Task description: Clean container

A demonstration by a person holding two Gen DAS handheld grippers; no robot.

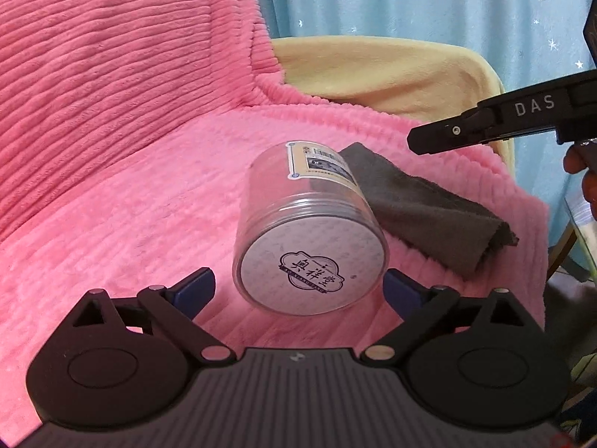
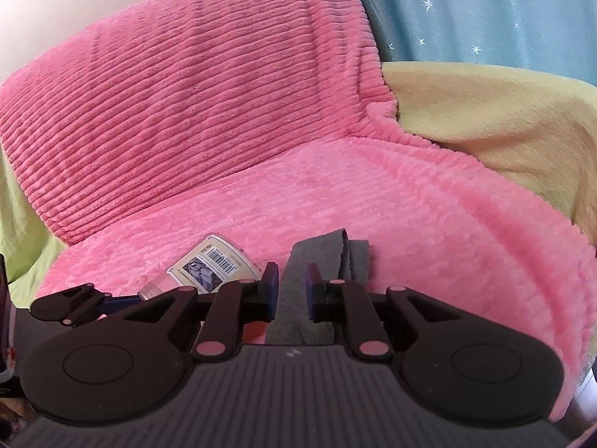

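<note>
A clear plastic jar (image 1: 309, 224) lies on its side on the pink blanket, its printed lid facing me and a paper label on its upper wall. My left gripper (image 1: 298, 287) is open wide, and the lid end of the jar sits between its blue pads (image 1: 197, 285) without being squeezed. A folded grey cloth (image 1: 421, 209) lies just right of the jar. My right gripper (image 1: 429, 138) hovers above the cloth. In the right wrist view the right gripper (image 2: 293, 283) stands open with a narrow gap, the grey cloth (image 2: 298, 313) below it and the jar (image 2: 216, 265) to its left.
A pink ribbed blanket (image 1: 130, 186) covers the seat and backrest. A yellow cover (image 1: 391, 71) drapes the armrest at the right, before a blue curtain (image 1: 447, 3) with white stars. A person's hand (image 1: 587, 179) holds the right gripper at the frame edge.
</note>
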